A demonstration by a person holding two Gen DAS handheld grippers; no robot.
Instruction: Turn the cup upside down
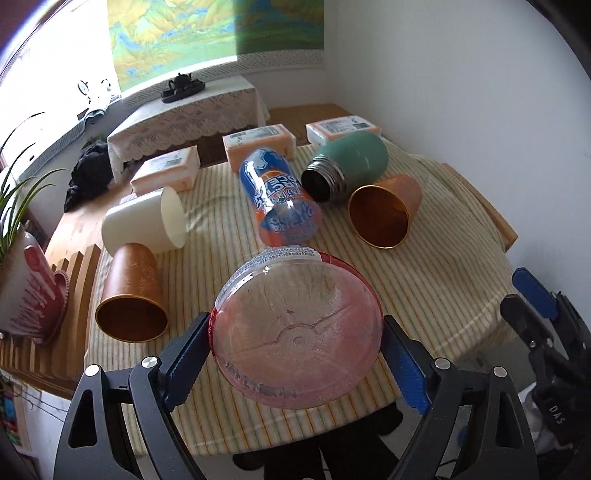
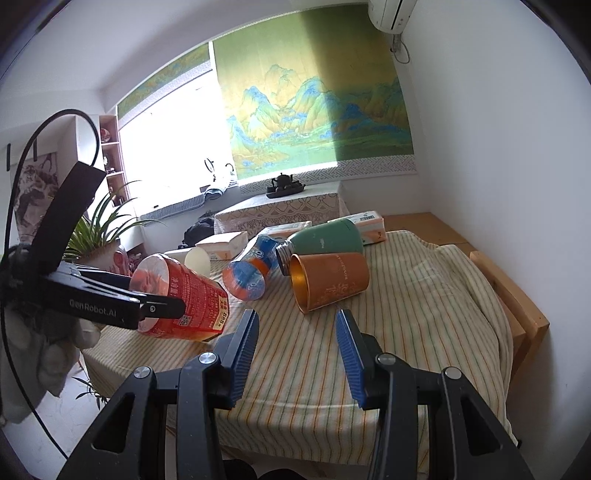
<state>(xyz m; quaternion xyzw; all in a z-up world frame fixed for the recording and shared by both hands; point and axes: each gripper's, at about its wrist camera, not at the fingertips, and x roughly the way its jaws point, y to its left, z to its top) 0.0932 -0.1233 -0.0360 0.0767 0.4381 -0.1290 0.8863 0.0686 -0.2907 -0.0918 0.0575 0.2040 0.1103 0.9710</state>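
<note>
Striped cloth (image 1: pixel 424 258) covers the bench. Lying on their sides on it: green flask (image 1: pixel 347 166) with threaded mouth, blue-orange plastic bottle (image 1: pixel 280 199) just beside it, white cup (image 1: pixel 144 221), two copper-coloured cups, one at left (image 1: pixel 131 291) and one at right (image 1: pixel 384 210) touching the flask. Three wrapped tissue packs (image 1: pixel 258 142) along the far edge. Potted plant (image 1: pixel 26 258) at left. Behind: lace-covered low table (image 1: pixel 184 118) with dark teapot set (image 1: pixel 181 86), landscape blind (image 2: pixel 314 110), air conditioner (image 2: pixel 391 13).
</note>
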